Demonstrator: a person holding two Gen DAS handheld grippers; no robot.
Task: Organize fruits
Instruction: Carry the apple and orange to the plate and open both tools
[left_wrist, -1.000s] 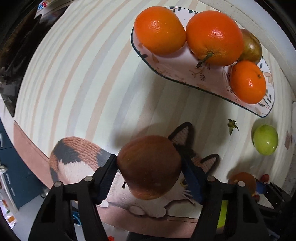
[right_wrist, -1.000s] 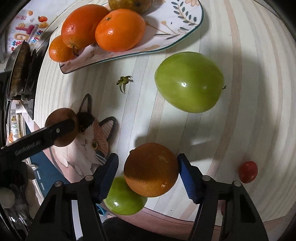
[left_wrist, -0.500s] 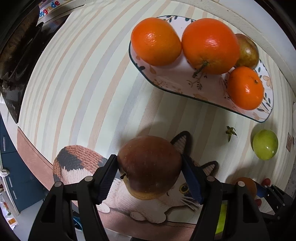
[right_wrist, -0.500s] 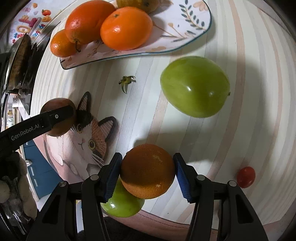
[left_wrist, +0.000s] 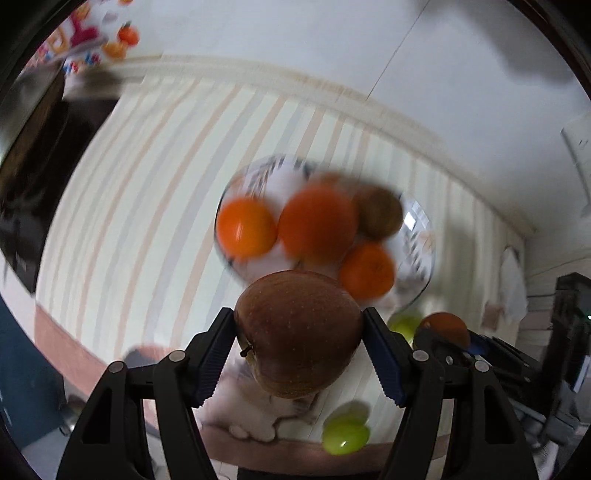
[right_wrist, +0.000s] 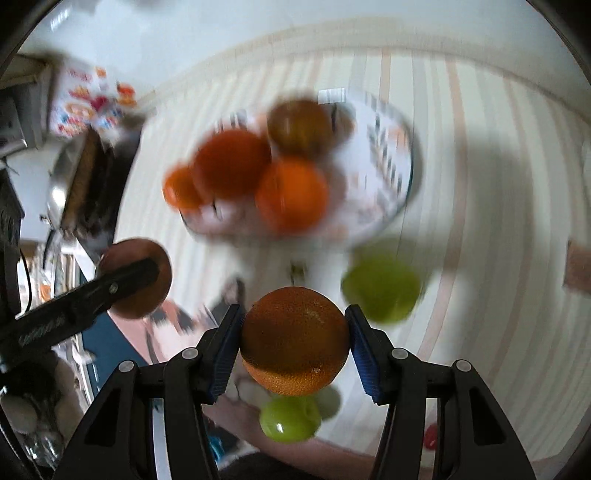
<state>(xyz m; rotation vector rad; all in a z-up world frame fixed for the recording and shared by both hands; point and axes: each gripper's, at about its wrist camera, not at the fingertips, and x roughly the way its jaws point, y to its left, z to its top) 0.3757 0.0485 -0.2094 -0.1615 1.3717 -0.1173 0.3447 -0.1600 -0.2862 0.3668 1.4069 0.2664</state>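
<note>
My left gripper has its jaws clamped on the round reddish-brown apple, my right gripper on the dimpled dark-orange orange, both held above the striped tabletop. Farther off sits the patterned white plate of oranges; I should bring each fruit low over a bare spot before releasing, so nothing rolls.

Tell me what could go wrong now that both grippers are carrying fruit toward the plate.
The plate already holds four fruits bunched on one side, so the apple in the left gripper might knock one rolling. The right gripper holds the orange only at its sides; the blur suggests fast motion, so it may slip. The two grippers may crowd each other.
</note>
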